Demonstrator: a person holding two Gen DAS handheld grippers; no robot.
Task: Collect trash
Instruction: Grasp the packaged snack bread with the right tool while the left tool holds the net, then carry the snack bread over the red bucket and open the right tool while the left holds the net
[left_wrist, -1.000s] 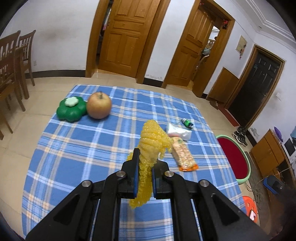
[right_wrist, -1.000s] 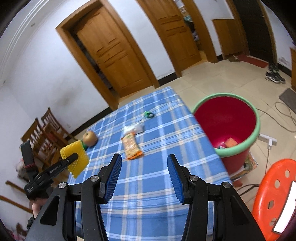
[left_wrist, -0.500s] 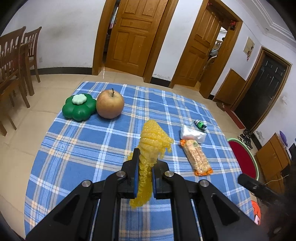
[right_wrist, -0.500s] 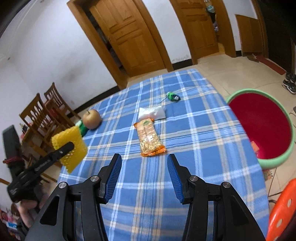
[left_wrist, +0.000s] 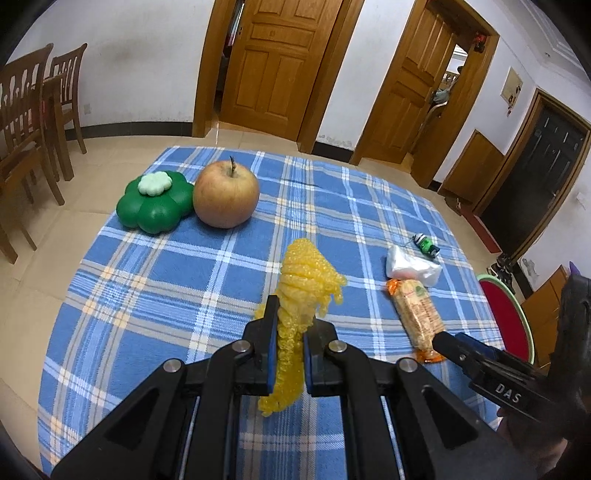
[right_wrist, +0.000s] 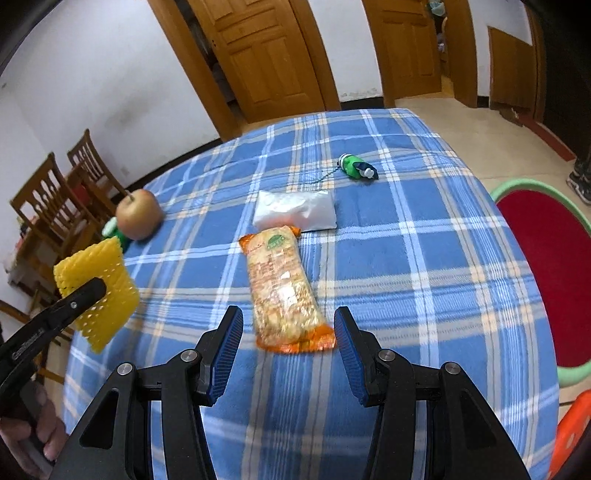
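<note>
- Over tablecloth (left_wrist: 155, 273): left gripper (left_wrist: 289, 354) clamps yellow foam net (left_wrist: 303, 284).
- Right gripper (right_wrist: 288, 350) gapes wide, holding nothing, jaws flanking snack packet (right_wrist: 282, 288).

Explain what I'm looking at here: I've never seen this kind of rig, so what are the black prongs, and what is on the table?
No robot here: a person holds a two-finger gripper in each hand, each with a fisheye camera looking along its fingers. One picture is the left gripper's view, the other the right's.

The left gripper is shut on a yellow foam fruit net. The right gripper is open, hovering with its fingers either side of an orange snack packet.

On the blue plaid tablecloth also lie a white plastic packet, a small green keychain toy, an apple and a green flower-shaped container. A red bin with a green rim stands beside the table.
</note>
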